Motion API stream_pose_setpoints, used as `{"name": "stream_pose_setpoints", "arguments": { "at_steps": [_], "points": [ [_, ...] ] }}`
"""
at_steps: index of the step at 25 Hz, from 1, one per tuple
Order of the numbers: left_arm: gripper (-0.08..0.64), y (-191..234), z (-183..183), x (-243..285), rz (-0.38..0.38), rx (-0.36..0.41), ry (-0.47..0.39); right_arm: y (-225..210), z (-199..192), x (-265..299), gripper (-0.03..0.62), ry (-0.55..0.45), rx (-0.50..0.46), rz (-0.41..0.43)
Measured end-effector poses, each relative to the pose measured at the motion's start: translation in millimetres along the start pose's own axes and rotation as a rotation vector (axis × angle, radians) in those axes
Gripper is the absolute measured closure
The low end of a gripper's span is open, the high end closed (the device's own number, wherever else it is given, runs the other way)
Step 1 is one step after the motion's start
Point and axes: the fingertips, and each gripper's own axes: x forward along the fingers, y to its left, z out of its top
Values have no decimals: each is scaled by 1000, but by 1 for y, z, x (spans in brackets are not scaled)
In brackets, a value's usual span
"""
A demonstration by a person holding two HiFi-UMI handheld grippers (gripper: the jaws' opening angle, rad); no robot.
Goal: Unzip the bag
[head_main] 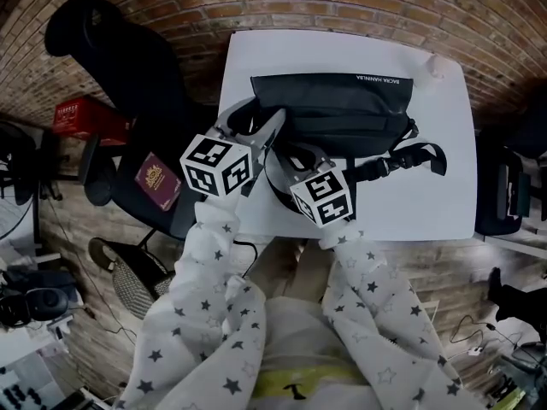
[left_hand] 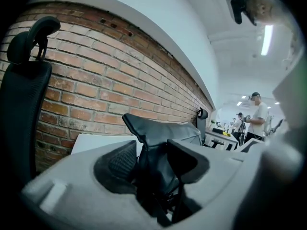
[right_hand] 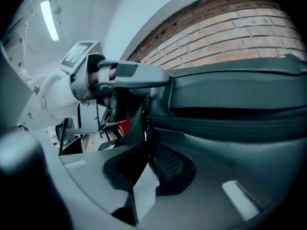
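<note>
A black waist bag (head_main: 333, 109) lies across the white table (head_main: 444, 169), its strap (head_main: 410, 156) curling off to the right. My left gripper (head_main: 256, 131) is at the bag's left end. In the left gripper view a raised fold of the bag (left_hand: 163, 133) stands between the wide jaws of that gripper (left_hand: 151, 166), and the pads do not clamp it. My right gripper (head_main: 303, 156) sits at the bag's near edge. Its jaws (right_hand: 153, 171) stand close together around the thin zipper pull (right_hand: 146, 131), at the left end of the zipper line (right_hand: 230, 123).
A black office chair (head_main: 128, 67) stands left of the table, with a maroon booklet (head_main: 158, 182) on its seat and a red box (head_main: 85, 118) beyond. A brick wall (left_hand: 96, 80) runs behind the table. People (left_hand: 256, 119) stand far off in the room.
</note>
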Motion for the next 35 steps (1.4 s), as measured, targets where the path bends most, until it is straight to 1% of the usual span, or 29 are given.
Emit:
{"name": "stream_pose_setpoints", "arguments": {
  "at_steps": [2, 5, 9, 19, 25, 28, 35],
  "points": [
    [365, 0, 0, 0, 0, -5, -1, 0, -1, 0, 560, 7, -24, -6],
    [365, 0, 0, 1, -1, -12, -4, 1, -1, 0, 569, 11, -38, -5],
    [368, 0, 1, 2, -2, -8, -7, 1, 0, -2, 572, 10, -33, 7],
    [390, 0, -4, 2, -5, 14, -4, -7, -1, -13, 575, 33, 2, -4],
    [397, 3, -3, 2, -4, 35, -6, -12, 2, -15, 575, 78, -13, -36],
    [399, 3, -3, 1, 1, 52, -11, -14, 3, -18, 575, 83, -12, -47],
    [405, -12, -5, 3, 30, 86, -13, -23, 2, -37, 575, 96, -36, -37]
  ]
}}
